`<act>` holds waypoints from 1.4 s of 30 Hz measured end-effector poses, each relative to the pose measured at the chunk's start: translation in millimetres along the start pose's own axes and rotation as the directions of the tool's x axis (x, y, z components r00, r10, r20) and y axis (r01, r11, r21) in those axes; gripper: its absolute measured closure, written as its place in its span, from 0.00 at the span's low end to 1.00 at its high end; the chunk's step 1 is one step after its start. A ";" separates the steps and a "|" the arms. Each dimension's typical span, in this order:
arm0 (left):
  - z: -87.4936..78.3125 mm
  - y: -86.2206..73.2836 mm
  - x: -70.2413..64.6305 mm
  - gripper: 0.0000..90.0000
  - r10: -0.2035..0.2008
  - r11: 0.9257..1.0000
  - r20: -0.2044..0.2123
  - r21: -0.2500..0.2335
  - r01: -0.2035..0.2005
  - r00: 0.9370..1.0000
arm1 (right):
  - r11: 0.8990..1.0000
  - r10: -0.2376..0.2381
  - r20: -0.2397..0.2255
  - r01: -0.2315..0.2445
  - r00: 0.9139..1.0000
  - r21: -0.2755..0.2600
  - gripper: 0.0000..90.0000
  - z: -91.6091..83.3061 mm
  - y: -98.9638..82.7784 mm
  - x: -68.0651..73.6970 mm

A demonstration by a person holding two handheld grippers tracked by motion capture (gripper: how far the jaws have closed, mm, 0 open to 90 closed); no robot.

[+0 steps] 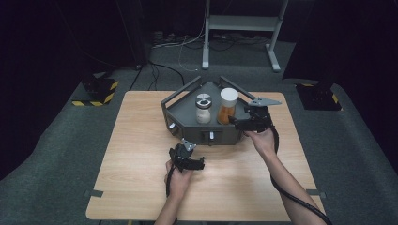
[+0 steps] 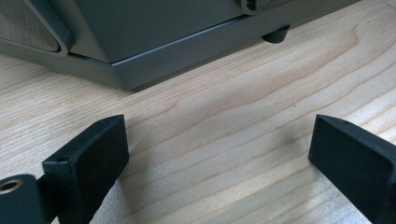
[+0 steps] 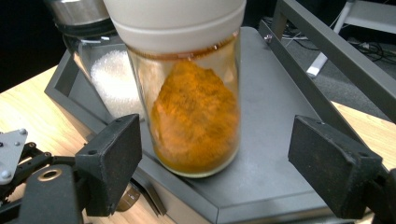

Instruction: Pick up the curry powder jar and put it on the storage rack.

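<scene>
Orange-powder jar between open right claw — high view: merely adjacent.

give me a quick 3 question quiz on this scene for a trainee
1. True or false: the right hand-held gripper has already clamped the orange jar.
2. Which stands beside the orange jar on the grey tray? A) a jar of white grains with a metal lid B) a blue mug C) a banana
3. Fill in: the left hand-held gripper is open over the bare wooden ____.

Key
1. False: its jaws stand apart on either side of the jar, not touching it.
2. A, the white jar.
3. table.
</scene>
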State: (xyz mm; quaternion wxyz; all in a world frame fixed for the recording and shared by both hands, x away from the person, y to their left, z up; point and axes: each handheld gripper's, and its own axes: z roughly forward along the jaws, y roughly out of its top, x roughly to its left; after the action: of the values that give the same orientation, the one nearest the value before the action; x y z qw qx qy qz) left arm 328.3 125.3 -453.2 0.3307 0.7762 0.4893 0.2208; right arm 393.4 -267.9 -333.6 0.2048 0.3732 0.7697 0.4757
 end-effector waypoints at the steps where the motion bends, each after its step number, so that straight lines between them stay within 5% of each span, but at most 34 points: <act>1: 0.0 0.0 0.0 0.05 0.000 1.000 0.000 0.000 0.000 1.000 | 1.000 0.002 0.001 -0.002 1.000 0.000 0.19 -1.0 -1.8 -0.5; 42: 0.0 -0.1 -0.7 0.06 -0.002 1.000 -0.002 0.000 0.002 1.000 | 0.999 0.034 0.036 -0.035 0.999 0.030 0.19 -28.2 -72.3 -1.7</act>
State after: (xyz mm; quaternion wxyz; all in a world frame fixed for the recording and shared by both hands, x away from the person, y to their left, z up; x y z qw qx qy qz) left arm 328.0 124.7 -453.2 0.3303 0.7755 0.4905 0.2212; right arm 348.1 -304.9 -384.6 0.2046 0.3979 0.7667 0.4603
